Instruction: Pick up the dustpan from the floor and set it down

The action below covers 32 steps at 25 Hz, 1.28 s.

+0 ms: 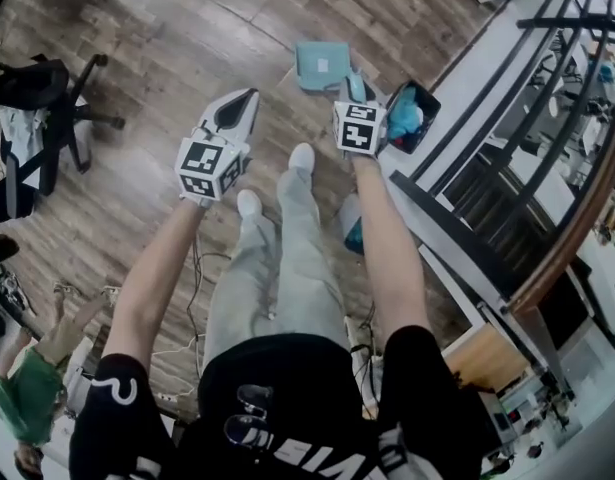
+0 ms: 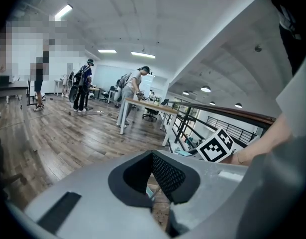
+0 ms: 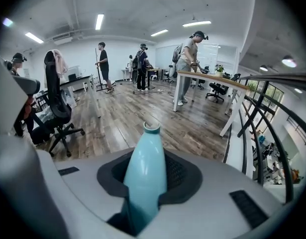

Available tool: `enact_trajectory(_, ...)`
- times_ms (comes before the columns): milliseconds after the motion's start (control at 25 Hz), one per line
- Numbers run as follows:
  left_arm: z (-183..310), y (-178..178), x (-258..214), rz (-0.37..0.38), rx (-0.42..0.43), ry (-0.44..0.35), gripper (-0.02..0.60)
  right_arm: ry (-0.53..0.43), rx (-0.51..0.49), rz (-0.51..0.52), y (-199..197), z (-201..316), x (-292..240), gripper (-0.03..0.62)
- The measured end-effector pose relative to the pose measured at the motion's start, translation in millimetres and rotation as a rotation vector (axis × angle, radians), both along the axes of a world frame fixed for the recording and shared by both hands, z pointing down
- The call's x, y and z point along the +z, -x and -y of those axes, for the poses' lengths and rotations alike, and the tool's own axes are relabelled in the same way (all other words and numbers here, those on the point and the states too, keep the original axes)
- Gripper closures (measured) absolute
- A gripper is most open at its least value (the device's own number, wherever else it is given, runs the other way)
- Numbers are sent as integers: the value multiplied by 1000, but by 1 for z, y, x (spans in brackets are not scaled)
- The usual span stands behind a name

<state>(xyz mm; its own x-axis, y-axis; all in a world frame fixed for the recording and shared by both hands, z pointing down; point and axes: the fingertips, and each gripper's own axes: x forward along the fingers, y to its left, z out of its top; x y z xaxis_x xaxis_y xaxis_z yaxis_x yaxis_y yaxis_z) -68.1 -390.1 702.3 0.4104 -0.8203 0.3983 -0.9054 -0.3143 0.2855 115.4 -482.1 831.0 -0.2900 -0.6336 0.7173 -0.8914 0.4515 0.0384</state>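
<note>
Being grasped by its teal handle (image 3: 145,178), the dustpan (image 1: 322,65) is being held at the upper centre of the head view, with its pan lying over the wooden floor (image 1: 187,48) just beyond the right gripper (image 1: 355,86). In the right gripper view the fingers (image 3: 175,175) are being pressed against both sides of the handle, clenched on it, with its capped end sticking out past them. The left gripper (image 1: 249,98) is being held to the left of the dustpan, apart from it, and in its own view its fingers (image 2: 167,176) are being shown clenched together with nothing between them. A dark bin (image 1: 430,100) with blue contents is being shown just right of the right gripper. Whether the pan is touching the floor cannot be told.
</note>
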Motion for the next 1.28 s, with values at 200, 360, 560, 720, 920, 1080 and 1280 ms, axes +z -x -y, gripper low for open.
enact_trajectory(200, -12, 19, -12, 21, -27, -5, 586, 8, -1, 23, 1, -13, -17, 505)
enact_trajectory(360, -26, 36, -30, 28, -59, 3, 586, 9, -15, 47, 7, -31, -45, 505)
enact_trajectory(560, -55, 53, -71, 23, -92, -20, 586, -10, -73, 56, 24, -67, -100, 505)
enact_trajectory(720, -75, 71, -113, 27, -114, -67, 586, -51, -100, 63, 43, -90, -158, 505)
enact_trajectory(920, -113, 100, -161, 44, -129, -113, 586, -97, -103, 85, 64, -121, -231, 503)
enact_trajectory(1080, -148, 125, -198, 51, -153, -145, 586, -142, -113, 104, 82, -144, -288, 503)
enact_trajectory(1280, -191, 146, -224, 58, -171, -164, 586, -197, -133, 131, 98, -173, -340, 503)
